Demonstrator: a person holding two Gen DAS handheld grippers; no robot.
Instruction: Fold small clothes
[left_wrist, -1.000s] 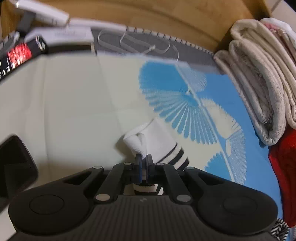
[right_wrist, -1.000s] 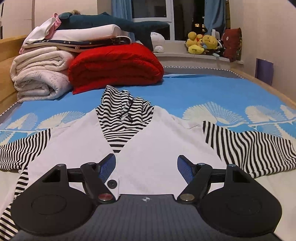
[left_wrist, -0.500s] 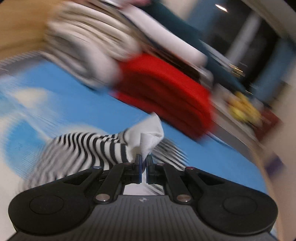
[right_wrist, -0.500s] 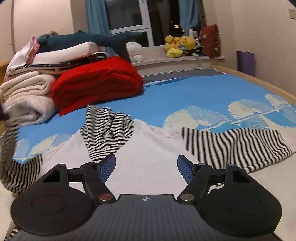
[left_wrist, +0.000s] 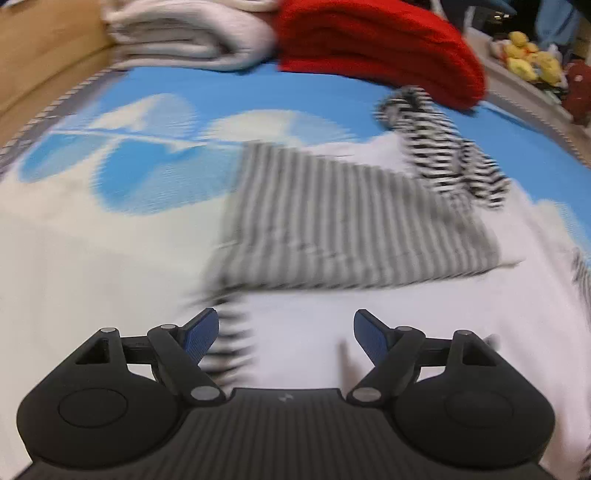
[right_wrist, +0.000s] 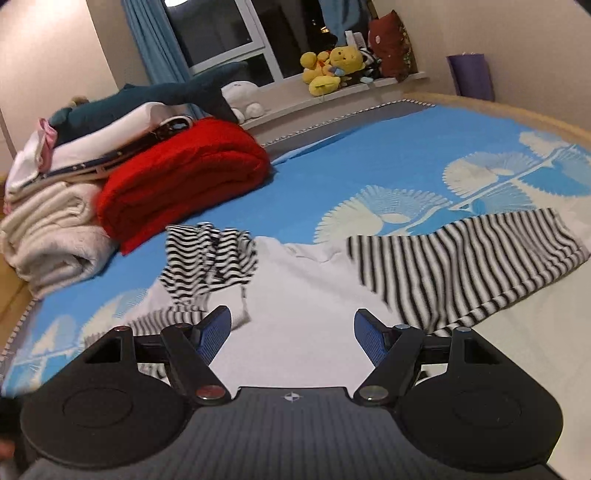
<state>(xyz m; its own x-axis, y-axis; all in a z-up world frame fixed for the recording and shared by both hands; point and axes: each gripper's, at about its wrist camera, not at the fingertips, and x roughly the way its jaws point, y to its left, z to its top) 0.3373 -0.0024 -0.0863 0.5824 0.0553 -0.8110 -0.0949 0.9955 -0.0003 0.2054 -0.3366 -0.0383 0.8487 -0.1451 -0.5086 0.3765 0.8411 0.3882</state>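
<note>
The white top (right_wrist: 295, 295) with black-and-white striped hood and sleeves lies flat on the blue patterned bedspread (right_wrist: 369, 166), just ahead of both grippers. Its left sleeve (left_wrist: 332, 221), which 1 second ago lay stretched out to the left, is now folded across the white body; the view there is blurred. The left gripper (left_wrist: 286, 332), pinched shut on that sleeve's cuff half a second ago, now has its blue-padded jaws spread wide and holds nothing. The right gripper (right_wrist: 291, 332) is spread just as wide as before, empty, above the garment's near hem. The right sleeve (right_wrist: 461, 266) still lies stretched out to the right, and the striped hood (right_wrist: 210, 258) sits crumpled at the far end. Beyond the hood, a folded red blanket (right_wrist: 184, 177) rests beside stacked cream bedding (right_wrist: 48, 229); plush toys (right_wrist: 328, 66) line the far windowsill. No writing is legible.
</note>
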